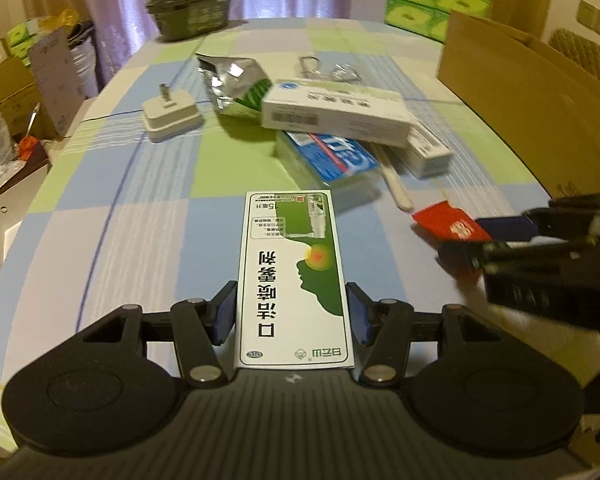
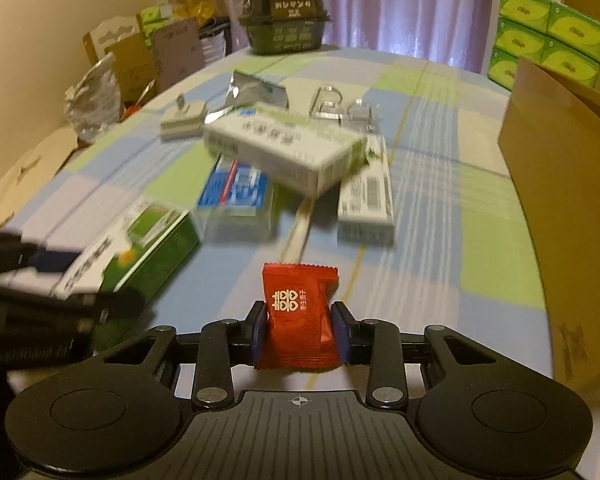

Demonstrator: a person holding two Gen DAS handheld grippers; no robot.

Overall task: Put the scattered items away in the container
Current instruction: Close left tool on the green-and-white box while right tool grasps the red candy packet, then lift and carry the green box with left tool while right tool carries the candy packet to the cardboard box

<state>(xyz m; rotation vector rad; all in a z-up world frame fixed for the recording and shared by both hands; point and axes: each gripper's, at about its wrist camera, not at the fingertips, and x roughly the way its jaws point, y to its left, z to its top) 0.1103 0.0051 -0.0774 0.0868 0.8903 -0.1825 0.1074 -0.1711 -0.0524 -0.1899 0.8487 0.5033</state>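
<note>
My left gripper (image 1: 291, 312) has its fingers (image 1: 225, 312) pinching a long white-and-green spray box (image 1: 294, 280) by its two long sides; the box lies lengthwise between them, printed face up, above the checked tabletop (image 1: 140, 216). My right gripper (image 2: 299, 330) has its fingers (image 2: 256, 330) pinching a small red candy packet (image 2: 298, 316), which stands upright between the pads with its crimped top edge pointing away from me.

In the left wrist view the right gripper shows at the right edge, blurred, with the red packet at its tip. In the right wrist view the left gripper and its green box show at the left edge, also blurred.

Ahead of both lies the scatter. A large white medicine box (image 1: 334, 114) rests tilted on top of a blue-and-white box (image 1: 332, 160) and a narrower white box (image 2: 366, 196). A thin pale stick (image 1: 396, 188) pokes out from under the pile towards me. Behind the pile sits a crumpled silver foil pouch (image 1: 232, 80), and to its left a white plug adapter (image 1: 171, 114) stands apart. Further back lie some clear plastic pieces (image 2: 340, 108), too blurred to name.

The brown cardboard box (image 2: 560, 184), the container, stands at the right side of the tabletop, open at the top. A dark green tub (image 2: 284, 20) sits at the far end, and green tissue packs (image 2: 548, 36) are stacked behind the cardboard box.
</note>
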